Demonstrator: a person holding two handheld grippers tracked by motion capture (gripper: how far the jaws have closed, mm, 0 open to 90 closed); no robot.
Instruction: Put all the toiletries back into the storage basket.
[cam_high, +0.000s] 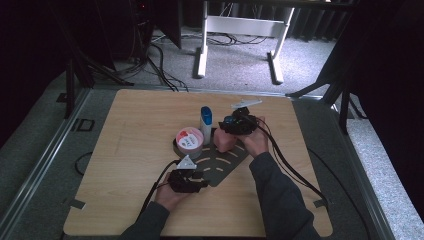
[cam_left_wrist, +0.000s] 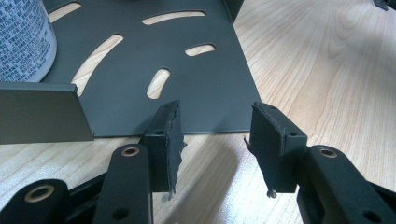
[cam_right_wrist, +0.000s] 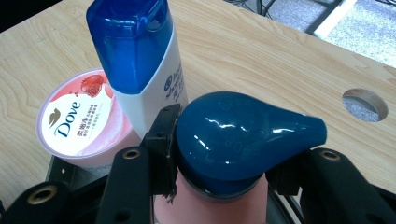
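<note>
Here, on the wooden table, a dark metal tray with curved slots lies near the middle of the high view. Low and left of the middle, the left gripper sits in a hand at the tray's near corner. In the left gripper view its two black jaws stand partly open at the bottom of the picture, with only bare wood and the tray's edge between them. They hold nothing.

A little up from there is a round pink tub with a Dove lid. It sits on the left end of the tray. Just right of the tub stands a white bottle with a blue cap, upright and close beside it.

Right of that bottle, the right gripper is in the other hand. In the right gripper view its jaws press on both sides of a pink bottle with a dark blue pump top, low in the middle of the picture. In the high view, this pink bottle stands at the tray's far edge, just right of the white bottle.
</note>
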